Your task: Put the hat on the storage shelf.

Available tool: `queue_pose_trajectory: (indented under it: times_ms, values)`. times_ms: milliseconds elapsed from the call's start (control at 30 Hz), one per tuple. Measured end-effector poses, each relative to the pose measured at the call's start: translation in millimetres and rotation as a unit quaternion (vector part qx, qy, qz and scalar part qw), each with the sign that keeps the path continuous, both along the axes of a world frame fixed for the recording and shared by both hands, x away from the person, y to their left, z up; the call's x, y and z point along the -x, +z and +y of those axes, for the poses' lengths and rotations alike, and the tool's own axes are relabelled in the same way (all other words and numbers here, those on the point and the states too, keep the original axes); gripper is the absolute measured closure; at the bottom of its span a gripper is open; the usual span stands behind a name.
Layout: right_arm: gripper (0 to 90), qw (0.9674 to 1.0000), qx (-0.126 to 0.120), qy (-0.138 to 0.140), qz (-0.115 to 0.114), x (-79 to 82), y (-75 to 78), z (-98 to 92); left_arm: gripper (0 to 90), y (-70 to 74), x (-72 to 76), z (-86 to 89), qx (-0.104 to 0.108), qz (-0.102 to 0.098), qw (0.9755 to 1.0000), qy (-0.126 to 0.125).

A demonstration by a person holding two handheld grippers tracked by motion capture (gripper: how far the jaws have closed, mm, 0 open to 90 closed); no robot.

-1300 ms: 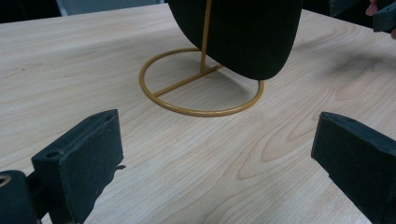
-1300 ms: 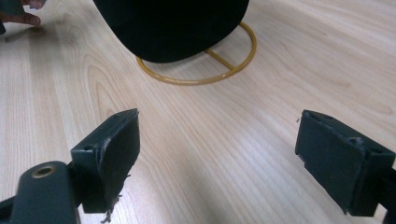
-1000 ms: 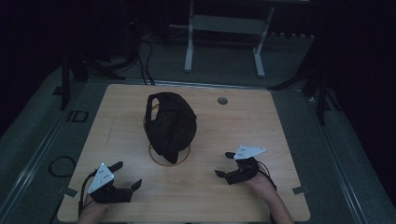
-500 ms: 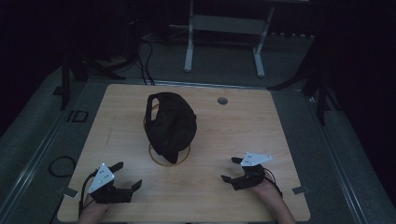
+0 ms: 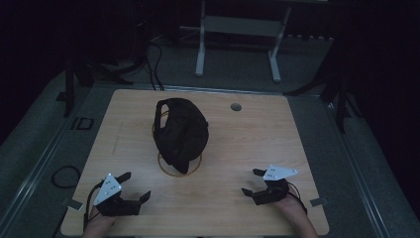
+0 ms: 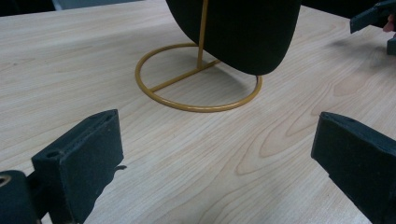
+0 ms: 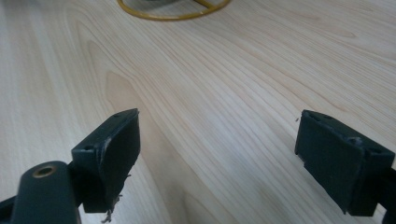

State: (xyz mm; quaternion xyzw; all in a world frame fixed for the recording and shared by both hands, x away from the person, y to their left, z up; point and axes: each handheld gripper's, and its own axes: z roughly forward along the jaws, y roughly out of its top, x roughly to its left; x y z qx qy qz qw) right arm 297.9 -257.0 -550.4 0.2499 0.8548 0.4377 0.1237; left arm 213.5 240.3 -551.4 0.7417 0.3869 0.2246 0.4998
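Black cap (image 5: pixel 181 133) on gold wire stand (image 5: pixel 180 164), mid-bench (image 5: pixel 257 148), untouched. Left gripper (image 5: pixel 130 194) and right gripper (image 5: pixel 250 182) spread wide, empty, near the front edge. Nothing grasped yet; whole job left.

I work in what looks like a lab or recording studio rather than a home. My pale wooden bench (image 5: pixel 247 144) has a round cable port (image 5: pixel 236 106) and stands on grey carpet in a dark room. Loose black cables (image 5: pixel 153 59) trail over the floor behind it, a white metal frame (image 5: pixel 237 29) stands farther back, and dark stand legs (image 5: pixel 341 94) flank the bench.
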Motion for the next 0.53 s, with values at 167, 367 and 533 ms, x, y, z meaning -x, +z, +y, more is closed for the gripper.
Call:
queue_pose_trajectory:
  times_ms: [167, 367, 533]
  values:
    - [13.9, 0.9999, 0.009, -0.005, -0.005, 0.1, -1.1, -6.5, 2.7, -1.1, 0.0, 0.5, -0.001, 0.001, 1.0, 0.001]
    - [13.9, 0.9999, 0.002, -0.007, -0.011, -0.2, 1.4, -12.1, 2.7, -0.5, 0.3, -0.2, -0.002, -0.001, 1.0, 0.002]
    - [13.9, 0.9999, 0.001, -0.008, -0.013, -0.5, 1.3, -13.3, 2.7, -0.9, 0.4, -0.4, -0.003, 0.0, 1.0, 0.001]
